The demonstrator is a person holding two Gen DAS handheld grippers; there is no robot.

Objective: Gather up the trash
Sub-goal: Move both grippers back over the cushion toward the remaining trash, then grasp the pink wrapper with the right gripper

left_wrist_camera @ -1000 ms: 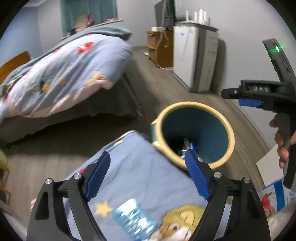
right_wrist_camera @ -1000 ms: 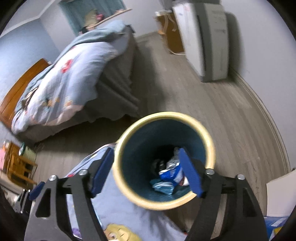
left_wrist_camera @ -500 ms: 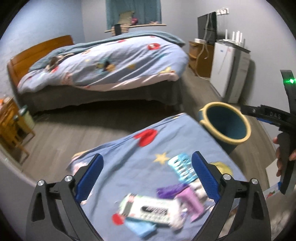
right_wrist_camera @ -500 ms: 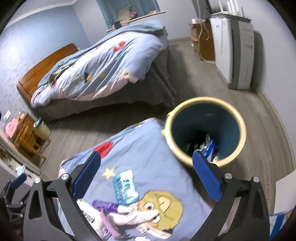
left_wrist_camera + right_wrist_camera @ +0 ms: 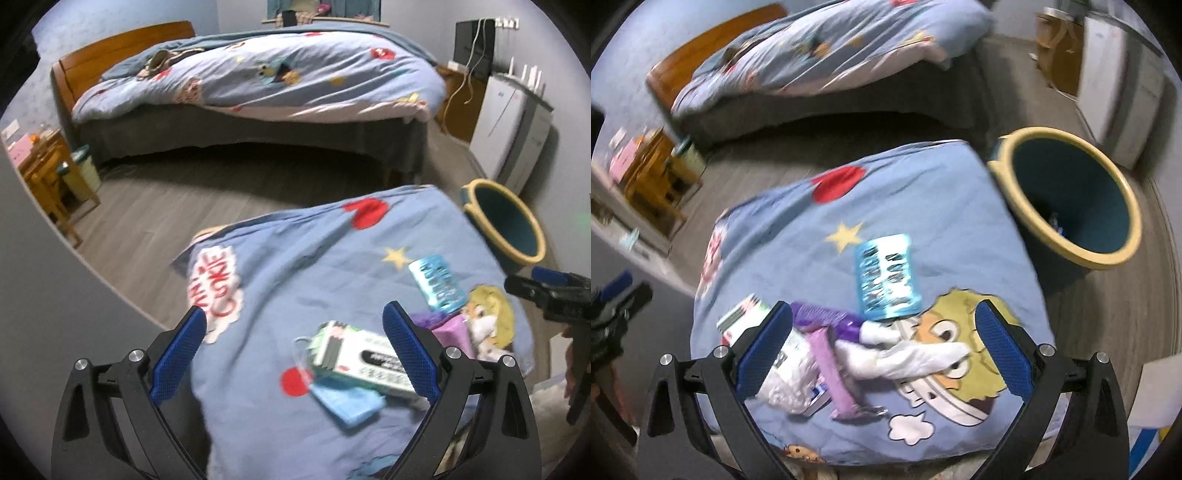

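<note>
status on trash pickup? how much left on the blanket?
Done: some wrappers already lie in the bin. In hand: nothing; left gripper and right gripper are both open over the pile. Left: blue wrapper, purple wrapper, white carton, crumpled tissue.

Left gripper: black plastic frame with open triangular cut-outs in each arm; two long fingers faced in blue, finely textured pads; round silver screw heads at the arm joints, two per side.

Right gripper: same build, black ribbed frame, blue textured pads on its fingers, paired silver screws on each arm. In the left wrist view it shows at the right edge as a black body with a blue part on top and a black handle below; a hand is partly visible there, detail blurred.
</note>
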